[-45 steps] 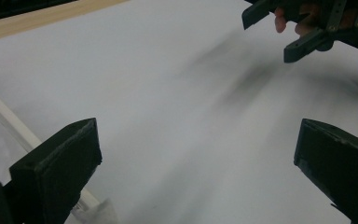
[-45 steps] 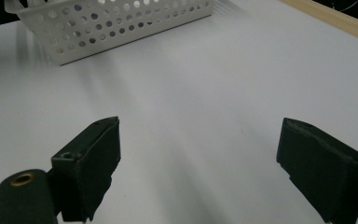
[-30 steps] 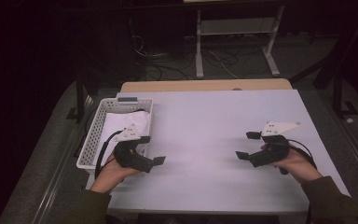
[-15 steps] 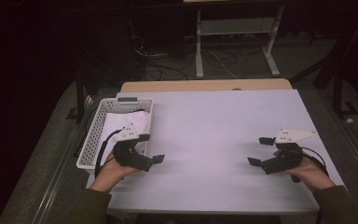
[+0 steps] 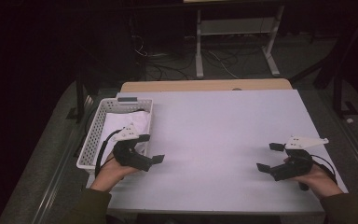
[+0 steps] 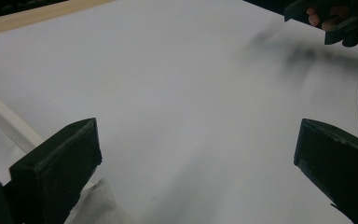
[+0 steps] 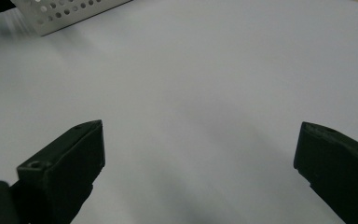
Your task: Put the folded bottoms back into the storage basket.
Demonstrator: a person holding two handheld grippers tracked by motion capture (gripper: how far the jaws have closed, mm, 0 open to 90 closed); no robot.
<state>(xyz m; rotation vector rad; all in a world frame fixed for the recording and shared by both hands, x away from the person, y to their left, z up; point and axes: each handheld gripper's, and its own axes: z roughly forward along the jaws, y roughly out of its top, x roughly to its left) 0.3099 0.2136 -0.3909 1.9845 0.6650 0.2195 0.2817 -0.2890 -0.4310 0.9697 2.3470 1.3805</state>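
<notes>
The white worktop [image 5: 214, 130] lies bare in a dark room. At nine o'clock, the white basket [image 5: 89, 149] holds folded white cloth [image 5: 121, 125]. The left tool [image 5: 154, 150] stands spread beside it. The right tool [image 5: 269, 157], at four o'clock, has just been opening and holds nothing. Probably the cloth is already stored; next, both tools only need to rest.

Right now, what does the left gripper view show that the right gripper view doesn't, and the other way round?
Left gripper view alone: the right gripper far off with fingers on it, a bit of white cloth by its own left jaw, and the table's wooden edge strip. Right gripper view alone: the perforated white basket at top left. Both share the bare white tabletop and wide-open black jaws with nothing between them.
</notes>
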